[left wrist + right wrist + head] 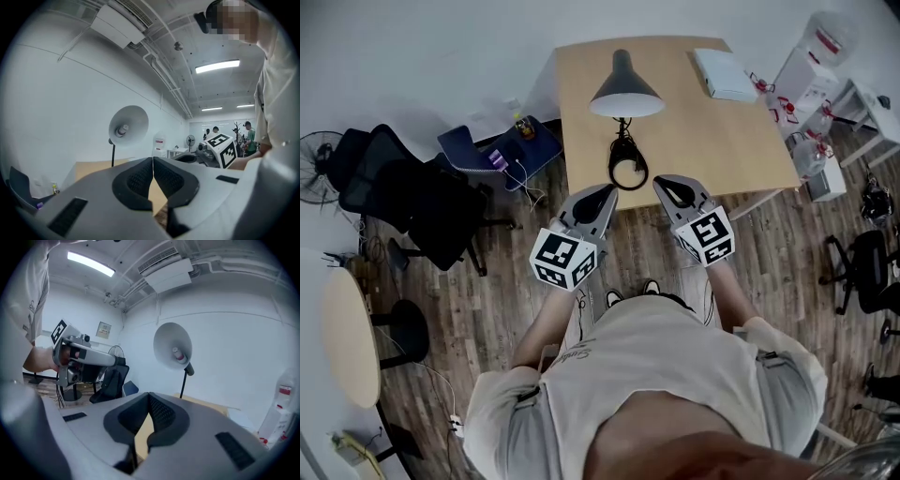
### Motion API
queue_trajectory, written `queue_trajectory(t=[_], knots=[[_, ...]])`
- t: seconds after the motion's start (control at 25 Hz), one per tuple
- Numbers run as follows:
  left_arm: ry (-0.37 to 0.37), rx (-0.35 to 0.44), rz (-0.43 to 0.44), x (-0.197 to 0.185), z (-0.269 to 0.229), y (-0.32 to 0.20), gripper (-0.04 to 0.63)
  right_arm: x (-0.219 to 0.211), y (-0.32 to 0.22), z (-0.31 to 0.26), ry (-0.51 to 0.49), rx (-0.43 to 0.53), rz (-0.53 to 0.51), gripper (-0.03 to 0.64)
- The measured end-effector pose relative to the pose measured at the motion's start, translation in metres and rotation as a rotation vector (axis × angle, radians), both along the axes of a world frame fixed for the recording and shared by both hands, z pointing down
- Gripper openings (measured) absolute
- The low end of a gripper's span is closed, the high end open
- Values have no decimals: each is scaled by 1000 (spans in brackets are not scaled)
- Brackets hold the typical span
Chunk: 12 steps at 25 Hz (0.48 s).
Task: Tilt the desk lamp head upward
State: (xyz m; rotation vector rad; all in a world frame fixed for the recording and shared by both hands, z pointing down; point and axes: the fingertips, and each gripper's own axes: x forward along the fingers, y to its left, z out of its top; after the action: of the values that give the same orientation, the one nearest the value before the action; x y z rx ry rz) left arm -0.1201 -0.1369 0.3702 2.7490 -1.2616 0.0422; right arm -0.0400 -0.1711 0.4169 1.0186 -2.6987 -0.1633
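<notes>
A desk lamp with a dark cone head (625,86) stands on the wooden desk (741,131), its round base (627,167) near the front edge. The open shade with its bulb faces my left gripper view (128,123) and my right gripper view (172,349). Both grippers hover short of the desk's front edge, apart from the lamp. My left gripper (605,196) is shut, pads touching, nothing between them (153,161). My right gripper (666,187) is also shut and empty (149,397).
A white flat box (725,74) lies at the desk's far right. Black office chairs (412,202) and a blue one (492,150) stand left of the desk. Water bottles and a white unit (811,84) stand right. A round table (347,337) sits at the left edge. People stand in the background (247,133).
</notes>
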Motion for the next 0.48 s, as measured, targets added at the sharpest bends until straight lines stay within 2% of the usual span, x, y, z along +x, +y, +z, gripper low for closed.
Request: queue_trajectory(t=[0.24,0.48], knots=[[11,23,-40,11,-10,-2,15,10,-3,-29,-44,61,-26,-5],[-12,23,-110,2,-6,-6,15,23,-6,-47,-98,106,7,-5]])
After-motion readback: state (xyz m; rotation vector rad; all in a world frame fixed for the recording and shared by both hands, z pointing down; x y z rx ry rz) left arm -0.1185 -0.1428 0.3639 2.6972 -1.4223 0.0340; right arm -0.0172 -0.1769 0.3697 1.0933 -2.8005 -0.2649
